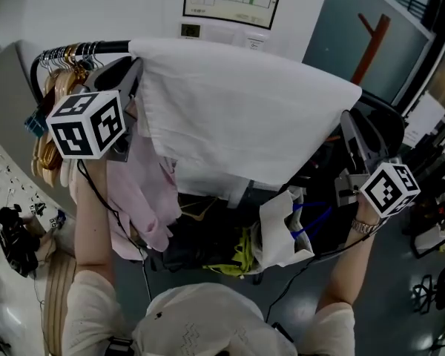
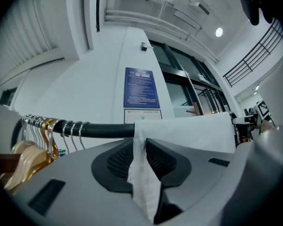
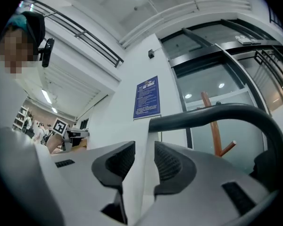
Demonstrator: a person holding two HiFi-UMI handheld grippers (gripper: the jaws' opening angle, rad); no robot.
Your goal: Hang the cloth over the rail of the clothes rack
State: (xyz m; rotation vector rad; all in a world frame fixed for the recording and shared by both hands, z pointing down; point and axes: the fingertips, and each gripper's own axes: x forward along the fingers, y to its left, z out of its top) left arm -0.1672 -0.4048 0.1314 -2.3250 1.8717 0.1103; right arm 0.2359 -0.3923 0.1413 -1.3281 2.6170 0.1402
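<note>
A white cloth [image 1: 245, 117] lies draped over the black rail [image 1: 107, 48] of the clothes rack and hangs down the near side. My left gripper [image 1: 132, 71] is at the cloth's left edge by the rail. In the left gripper view a bunched fold of the cloth [image 2: 142, 173] fills the narrow gap of that gripper [image 2: 140, 142] and touches both pads, just under the rail [image 2: 99, 130]. My right gripper [image 1: 350, 121] is at the cloth's right end. In the right gripper view its jaws [image 3: 145, 147] stand apart with the cloth [image 3: 142, 178] loose between them, below the curved rail [image 3: 217, 112].
Several hangers [image 1: 59, 73] crowd the rail's left end, left of my left gripper. A pink garment [image 1: 144, 191] hangs below them. Dark clothes and a white bag [image 1: 282, 228] sit under the rack. A wooden coat stand [image 1: 371, 39] rises behind the right end.
</note>
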